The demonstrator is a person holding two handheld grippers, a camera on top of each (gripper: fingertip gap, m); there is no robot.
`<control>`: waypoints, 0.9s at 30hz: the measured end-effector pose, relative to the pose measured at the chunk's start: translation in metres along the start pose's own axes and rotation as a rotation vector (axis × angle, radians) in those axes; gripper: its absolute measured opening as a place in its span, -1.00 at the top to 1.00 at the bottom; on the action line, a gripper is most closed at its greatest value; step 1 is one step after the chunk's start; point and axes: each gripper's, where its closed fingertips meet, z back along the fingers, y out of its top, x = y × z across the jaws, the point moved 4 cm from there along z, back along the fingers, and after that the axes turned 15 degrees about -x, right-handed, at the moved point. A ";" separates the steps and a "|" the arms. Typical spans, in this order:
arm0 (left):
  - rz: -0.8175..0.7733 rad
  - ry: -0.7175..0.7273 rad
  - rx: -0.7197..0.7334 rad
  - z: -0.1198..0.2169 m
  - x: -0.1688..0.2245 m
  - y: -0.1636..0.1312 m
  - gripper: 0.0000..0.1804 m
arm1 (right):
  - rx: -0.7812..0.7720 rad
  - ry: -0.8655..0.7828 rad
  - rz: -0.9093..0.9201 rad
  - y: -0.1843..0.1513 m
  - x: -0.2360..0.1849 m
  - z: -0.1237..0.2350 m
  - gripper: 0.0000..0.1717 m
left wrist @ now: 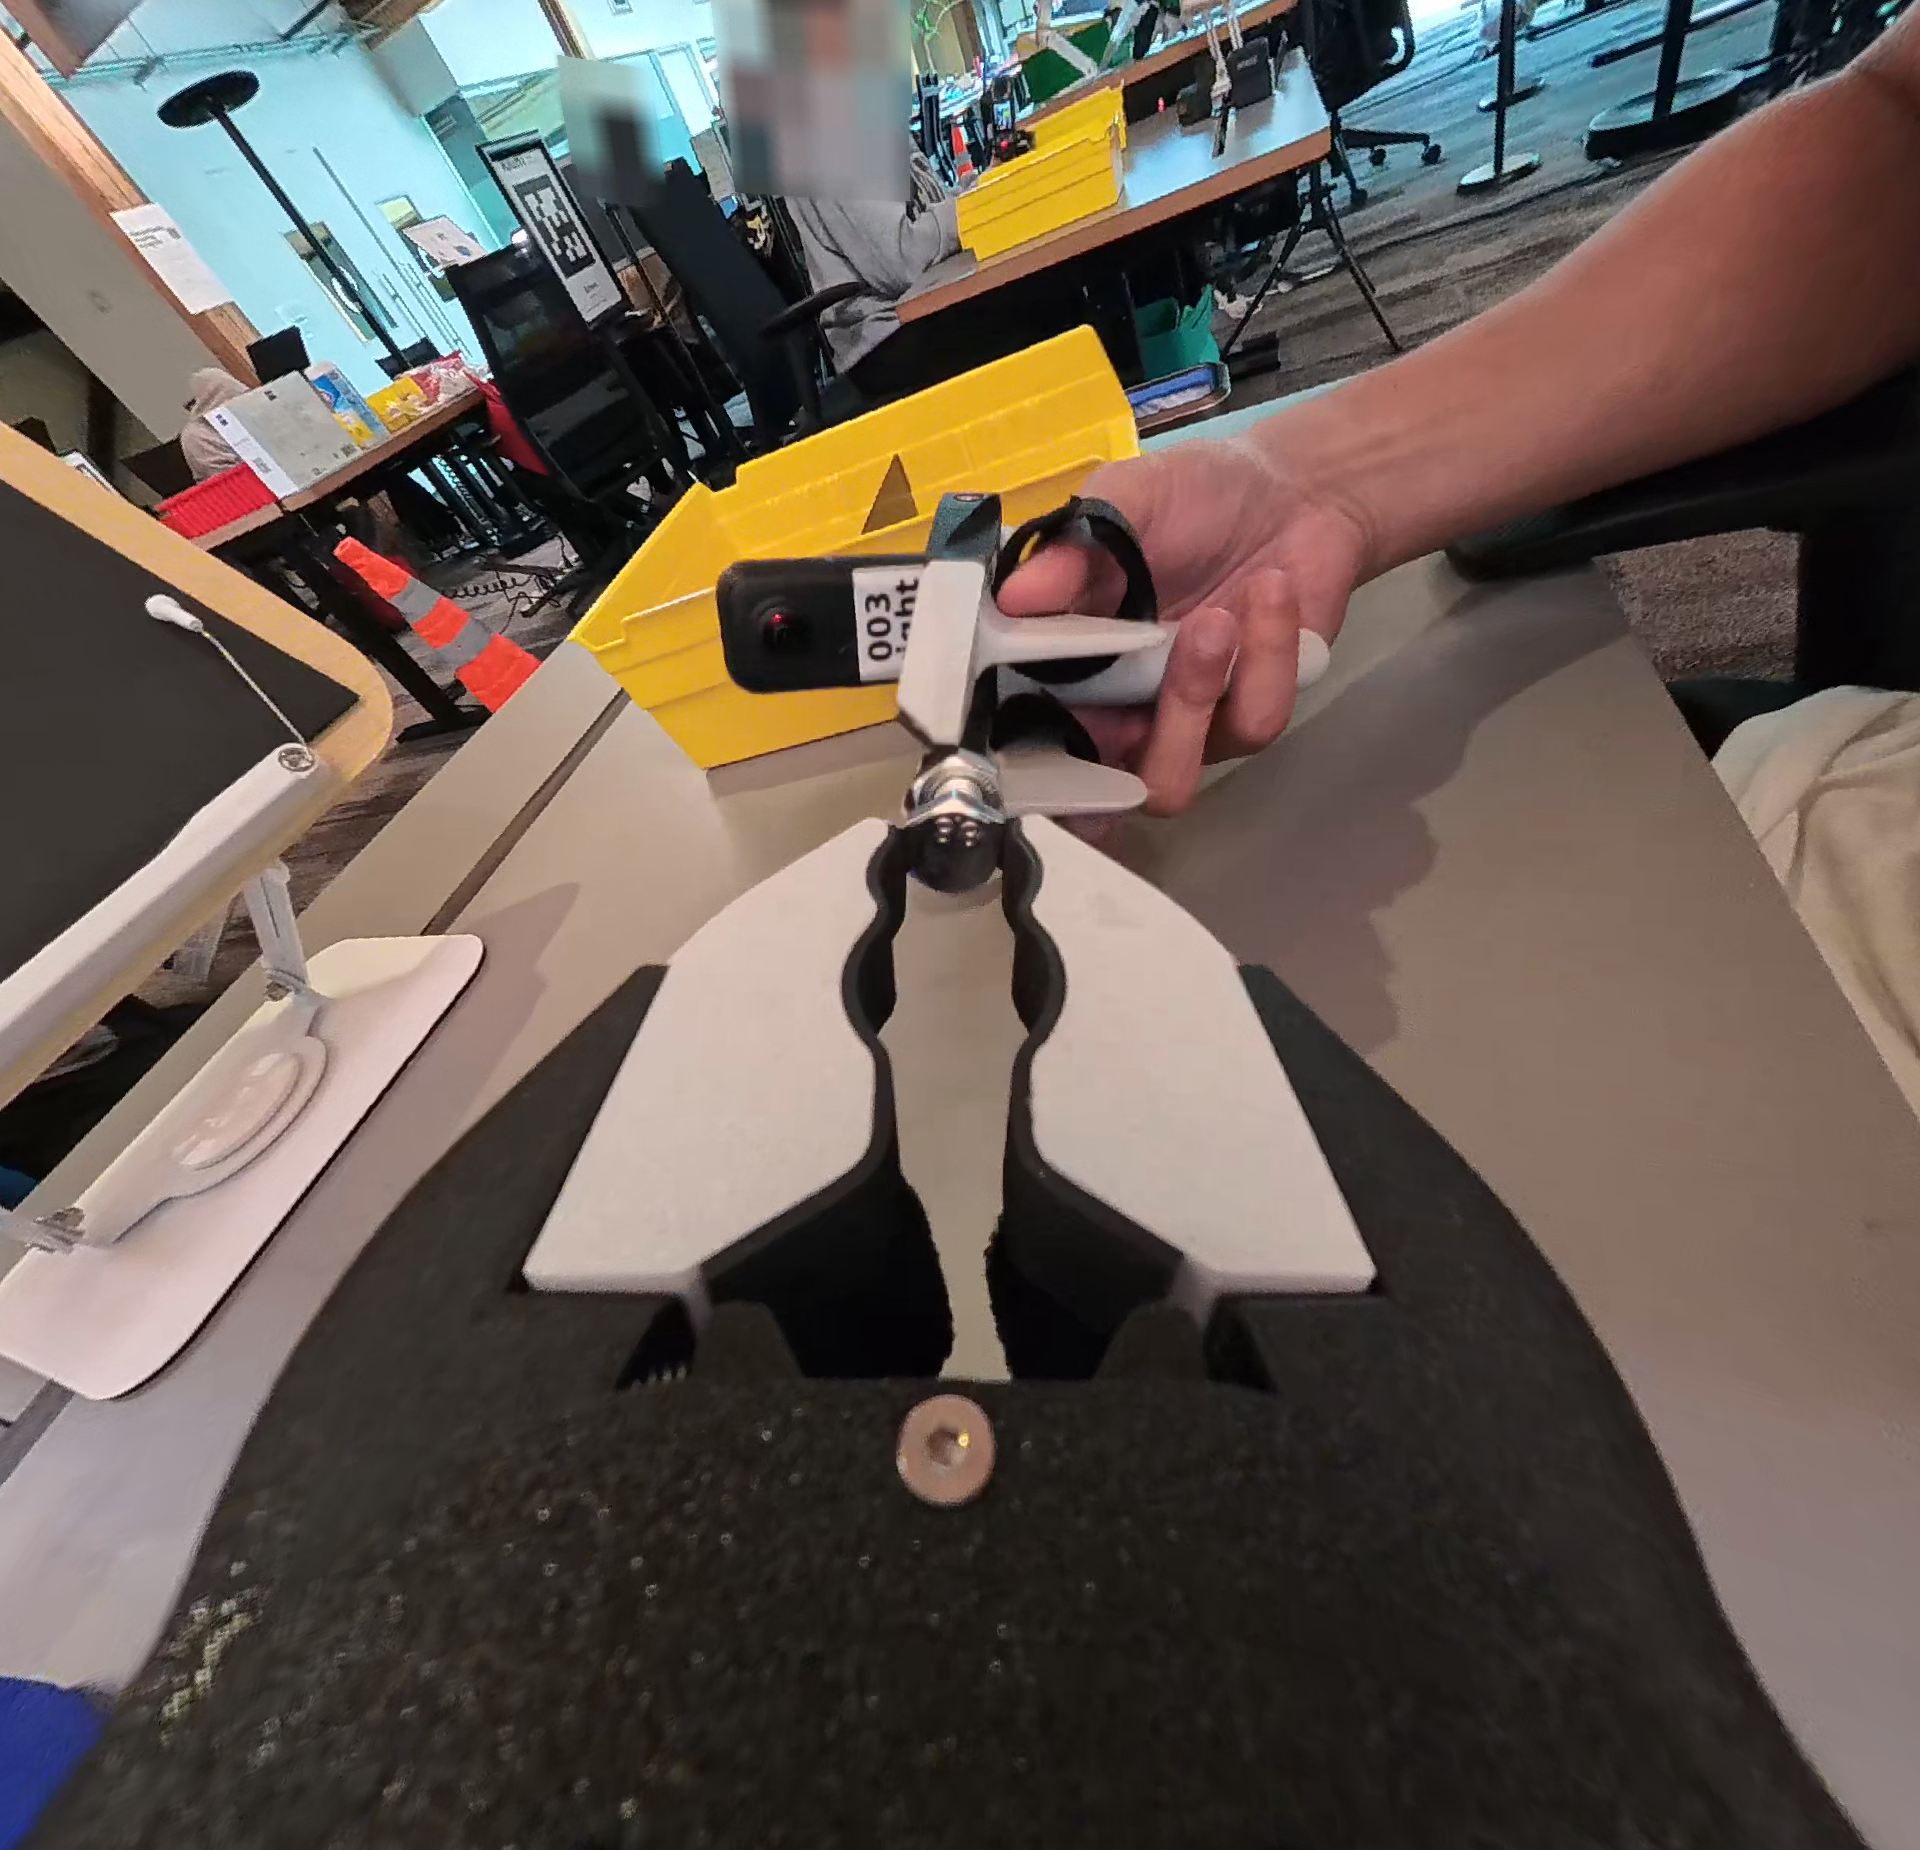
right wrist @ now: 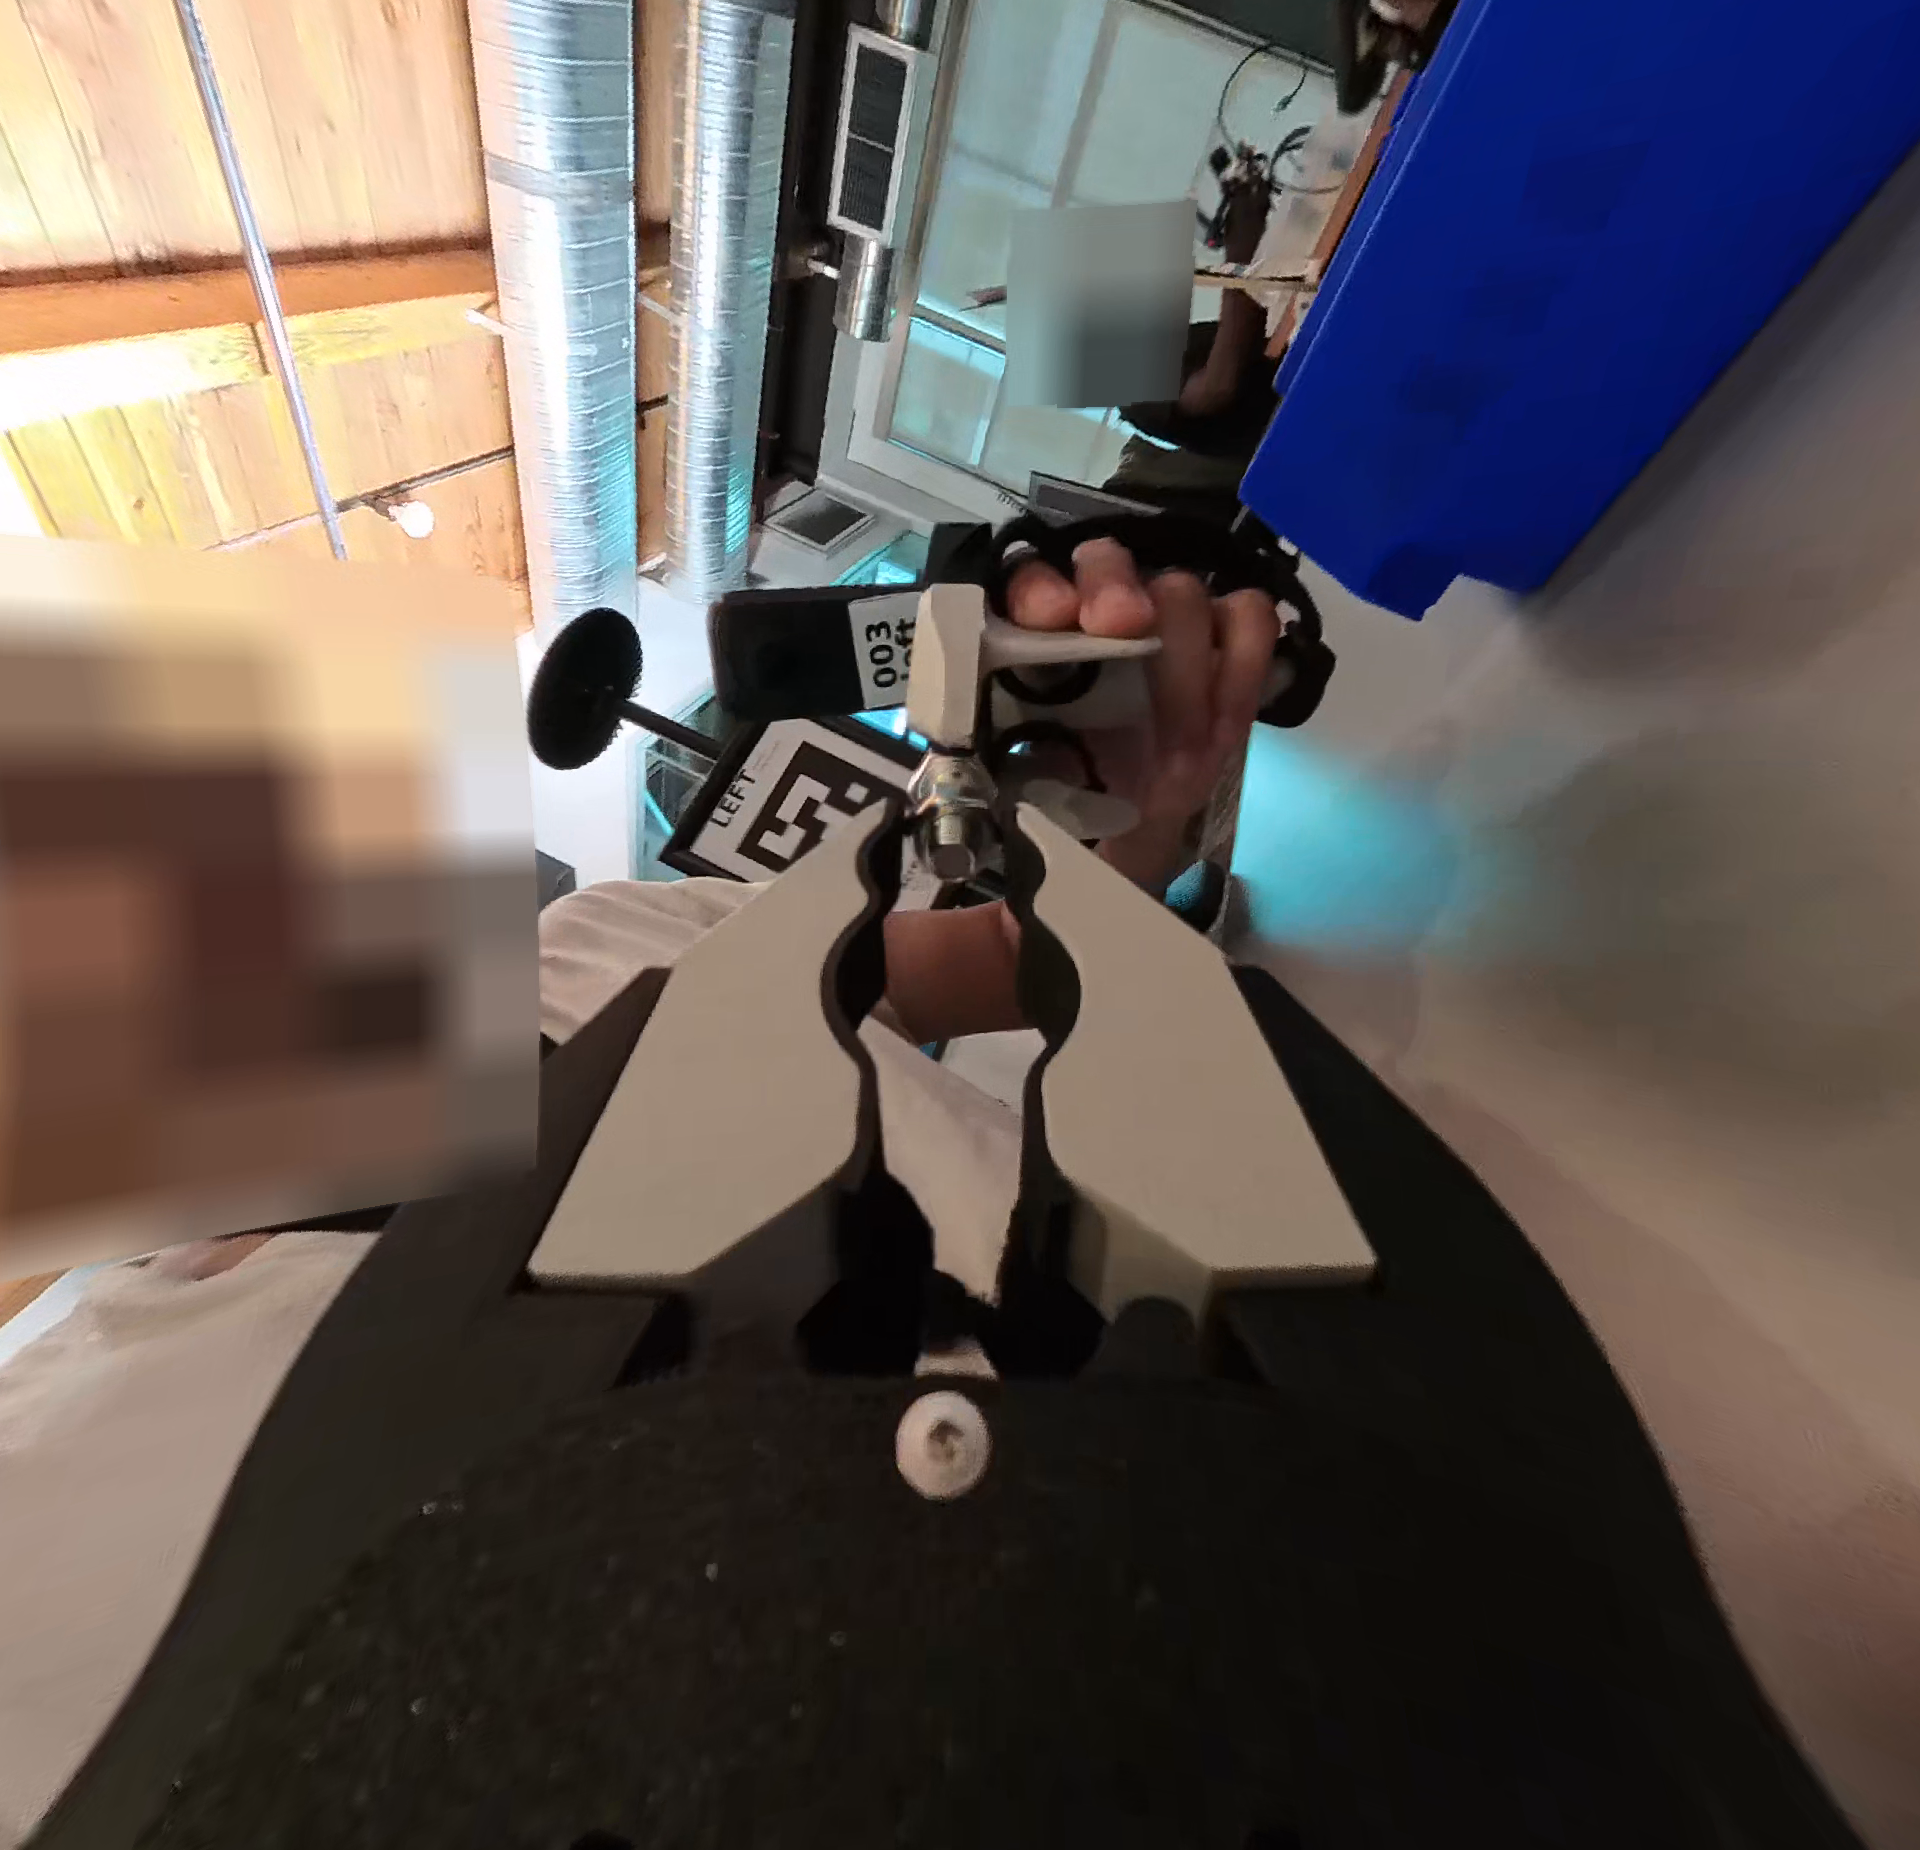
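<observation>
A small metal connector is held between my two grippers, which face each other above the grey table (left wrist: 1455, 969). In the left wrist view my left gripper (left wrist: 951, 850) is shut on its black round end (left wrist: 948, 860), which bears several silver pins. Its silver nut (left wrist: 951, 794) sits just beyond, at the tips of my right gripper (left wrist: 966, 772), held by a hand (left wrist: 1226, 574). In the right wrist view my right gripper (right wrist: 951, 844) is shut on the connector's silver hex end (right wrist: 948, 850). My left gripper (right wrist: 987, 777) grips the far end there.
A yellow bin (left wrist: 883, 512) stands on the table behind the grippers. A tablet stand with a white base (left wrist: 260, 1125) is at the left. A blue bin (right wrist: 1558, 294) fills the upper right of the right wrist view. An orange cone (left wrist: 447, 626) stands on the floor. The tips of both grippers are at nearly the same place.
</observation>
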 end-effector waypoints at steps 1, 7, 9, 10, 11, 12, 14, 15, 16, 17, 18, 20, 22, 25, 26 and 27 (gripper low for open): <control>0.008 -0.004 0.000 0.000 0.000 0.000 0.81 | -0.004 -0.021 0.020 0.000 0.000 0.000 0.79; 0.101 -0.042 0.022 0.000 -0.004 -0.001 0.81 | -0.051 -0.323 0.369 0.004 -0.014 -0.001 0.79; 0.196 -0.111 0.054 0.001 -0.005 0.001 0.81 | -0.102 -0.540 0.653 0.002 -0.024 -0.005 0.79; 0.245 -0.153 0.077 0.002 -0.004 0.003 0.81 | -0.134 -0.646 0.800 0.000 -0.029 -0.007 0.79; 0.287 -0.192 0.102 0.003 -0.004 0.005 0.81 | -0.169 -0.747 0.951 -0.004 -0.034 -0.010 0.79; 0.322 -0.226 0.120 0.004 -0.002 0.008 0.81 | -0.202 -0.853 1.106 -0.008 -0.038 -0.011 0.79; 0.378 -0.272 0.129 0.004 -0.001 0.012 0.81 | -0.257 -1.097 1.443 -0.016 -0.041 -0.014 0.80; 0.399 -0.286 0.121 0.003 0.000 0.012 0.81 | -0.290 -1.231 1.615 -0.020 -0.040 -0.016 0.80; 0.415 -0.300 0.111 0.003 0.000 0.012 0.81 | -0.334 -1.354 1.778 -0.024 -0.039 -0.019 0.80; 0.428 -0.312 0.101 0.003 0.001 0.011 0.81 | -0.376 -1.462 1.912 -0.027 -0.037 -0.020 0.80; 0.438 -0.320 0.094 0.003 0.001 0.010 0.81 | -0.406 -1.534 1.998 -0.029 -0.035 -0.021 0.80; 0.454 -0.336 0.097 0.003 0.001 0.009 0.81 | -0.401 -1.570 2.054 -0.030 -0.033 -0.022 0.80; 0.457 -0.332 0.112 0.004 -0.001 0.009 0.81 | -0.335 -1.541 2.036 -0.029 -0.036 -0.022 0.74; 0.424 -0.286 0.124 0.009 -0.007 0.007 0.81 | -0.237 -1.396 1.829 -0.025 -0.040 -0.022 0.55; 0.409 -0.265 0.134 0.011 -0.009 0.007 0.81 | -0.204 -1.328 1.701 -0.022 -0.039 -0.020 0.51; 0.390 -0.244 0.146 0.013 -0.012 0.007 0.81 | -0.183 -1.238 1.547 -0.019 -0.035 -0.017 0.49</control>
